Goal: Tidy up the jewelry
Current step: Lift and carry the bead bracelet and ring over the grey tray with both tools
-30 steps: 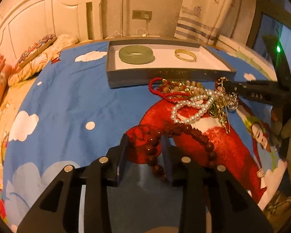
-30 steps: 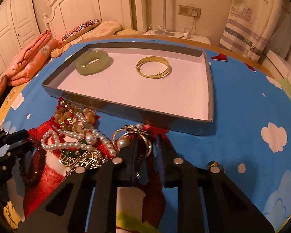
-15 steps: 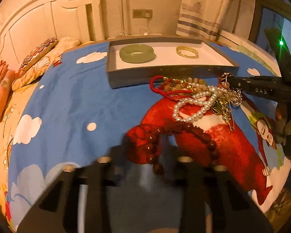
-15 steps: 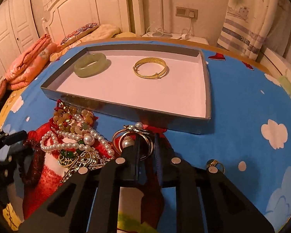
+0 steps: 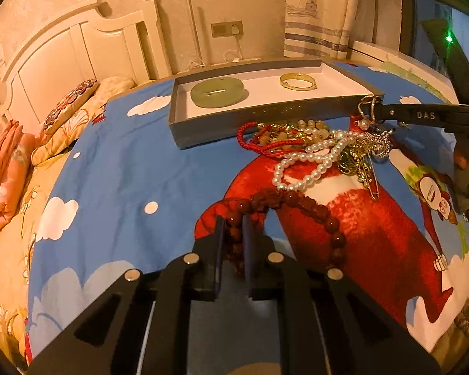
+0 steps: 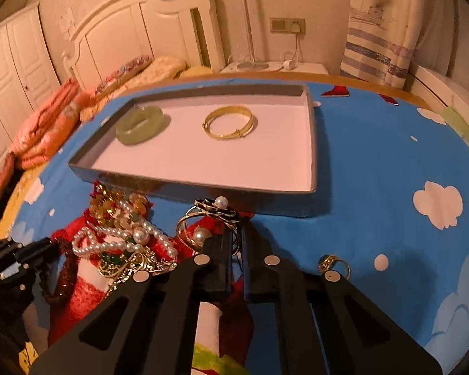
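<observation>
While both grippers point down over the blue cartoon-print bedspread [image 6: 390, 162], each has hold of one piece from the jewelry heap. The left gripper [image 5: 233, 228] has its jaws closing, almost together, with the dark red bead bracelet [image 5: 297, 201] pinched between the pads; the rest of that bracelet loops out to the right across the red figure printed on the cloth. The right gripper [image 6: 237, 237] is fully closed on the thin gold wire bangle with pearls and a black flower charm [image 6: 203, 222], gripping its near rim; in the left wrist view the bangle sits at that gripper's black fingertips, just at the tray's near right corner.

Just beside the near edge of the shallow grey cardboard tray with a white floor [image 6: 311, 143] lies the remaining tangle: a white pearl strand [image 5: 309, 162], a red cord bracelet [image 5: 250, 137], amber-coloured beads [image 6: 109, 206] and gold chains with green stones [image 6: 118, 264].

Inside the tray, a pale green jade bangle [image 6: 139, 125] rests toward the left end and a plain gold bangle [image 6: 228, 122] near the middle, well apart from each other.

A small gold ring with a green stone [image 6: 333, 264] lies alone on the bedspread, to the right of the right gripper.
</observation>
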{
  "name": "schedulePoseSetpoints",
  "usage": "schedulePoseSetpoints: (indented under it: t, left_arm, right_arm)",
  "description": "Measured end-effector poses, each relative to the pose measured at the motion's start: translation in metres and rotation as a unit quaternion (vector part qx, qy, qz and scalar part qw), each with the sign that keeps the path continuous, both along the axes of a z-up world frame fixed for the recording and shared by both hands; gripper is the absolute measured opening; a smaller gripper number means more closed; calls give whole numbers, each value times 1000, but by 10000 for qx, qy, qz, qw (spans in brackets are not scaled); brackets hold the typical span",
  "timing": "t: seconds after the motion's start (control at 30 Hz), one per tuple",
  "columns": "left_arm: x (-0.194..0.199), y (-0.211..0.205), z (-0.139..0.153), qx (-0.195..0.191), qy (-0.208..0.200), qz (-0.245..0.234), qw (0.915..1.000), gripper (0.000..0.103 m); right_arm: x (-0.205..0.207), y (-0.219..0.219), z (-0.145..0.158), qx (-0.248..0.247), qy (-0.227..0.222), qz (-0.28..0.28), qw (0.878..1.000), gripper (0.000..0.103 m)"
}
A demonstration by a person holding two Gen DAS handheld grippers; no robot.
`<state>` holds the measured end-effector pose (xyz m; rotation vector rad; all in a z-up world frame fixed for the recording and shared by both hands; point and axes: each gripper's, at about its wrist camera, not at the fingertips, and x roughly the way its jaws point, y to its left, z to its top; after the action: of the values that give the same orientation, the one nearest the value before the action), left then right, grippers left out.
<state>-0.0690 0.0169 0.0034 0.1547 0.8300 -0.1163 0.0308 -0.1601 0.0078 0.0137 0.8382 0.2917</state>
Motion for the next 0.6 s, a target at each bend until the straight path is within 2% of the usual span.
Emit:
schedulePoseSetpoints:
  t: [0.13,0.2,0.33,0.47,0.6]
  left_arm:
    - [-3,2,2,-44,-92,135,9999,11]
    - [-5,7,4,-187,-181,223,9994,10]
    - [-14,25,13,-844,-404,318,9951,10]
    - [-23,47,30,-1758,-667,436,9812,10]
    - [-23,49,47,-1941,-855,400,9764,10]
  right_arm:
    - [-4,-1,4,-3,-149,-21,9999,5]
    - [-5,-3,6,76,-183,-37,9998,5]
    - [-7,-9,8,207,-242,-121,9994,5]
    - [-14,-12,13,327,-453,-97,9984,5]
    - [-17,-12,16,356,-559,-95,9978,5]
